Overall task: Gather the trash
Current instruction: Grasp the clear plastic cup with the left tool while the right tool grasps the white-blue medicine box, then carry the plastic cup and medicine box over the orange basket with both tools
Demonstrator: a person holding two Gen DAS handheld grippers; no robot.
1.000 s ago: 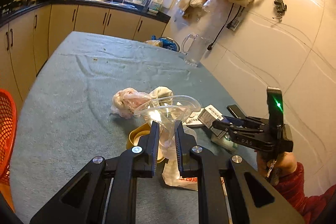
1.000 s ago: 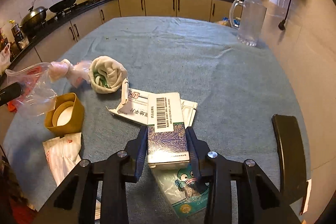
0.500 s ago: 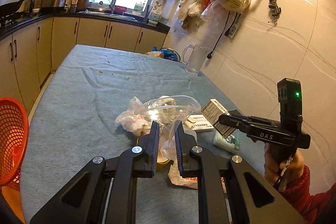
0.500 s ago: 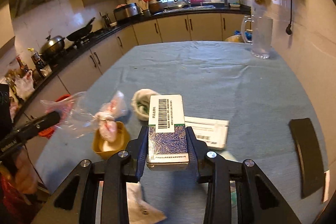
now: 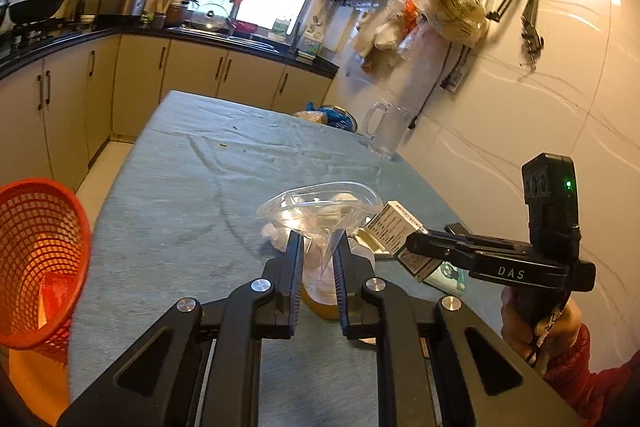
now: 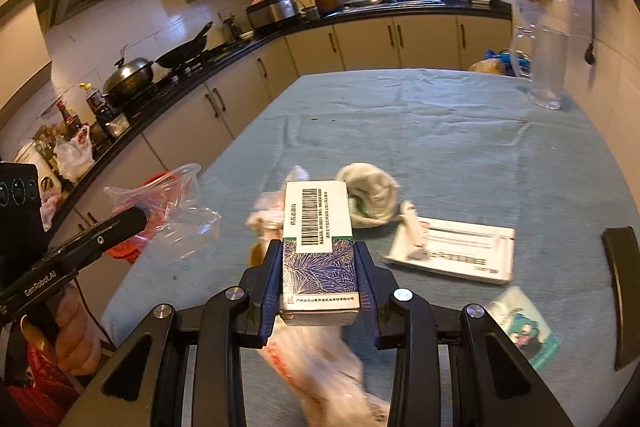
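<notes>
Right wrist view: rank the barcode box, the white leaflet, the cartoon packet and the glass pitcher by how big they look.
1. barcode box, inflated by nearness to the camera
2. white leaflet
3. glass pitcher and cartoon packet: too alike to rank; the pitcher is far off.

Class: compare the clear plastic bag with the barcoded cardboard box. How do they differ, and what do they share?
The clear, crumpled plastic bag is see-through and limp; the white and blue barcoded cardboard box is opaque and rigid. The bag gapes open at its mouth; the box looks closed. Shared: each is lifted off the grey-blue tablecloth, bag in the left tool, box in the right tool.
</notes>
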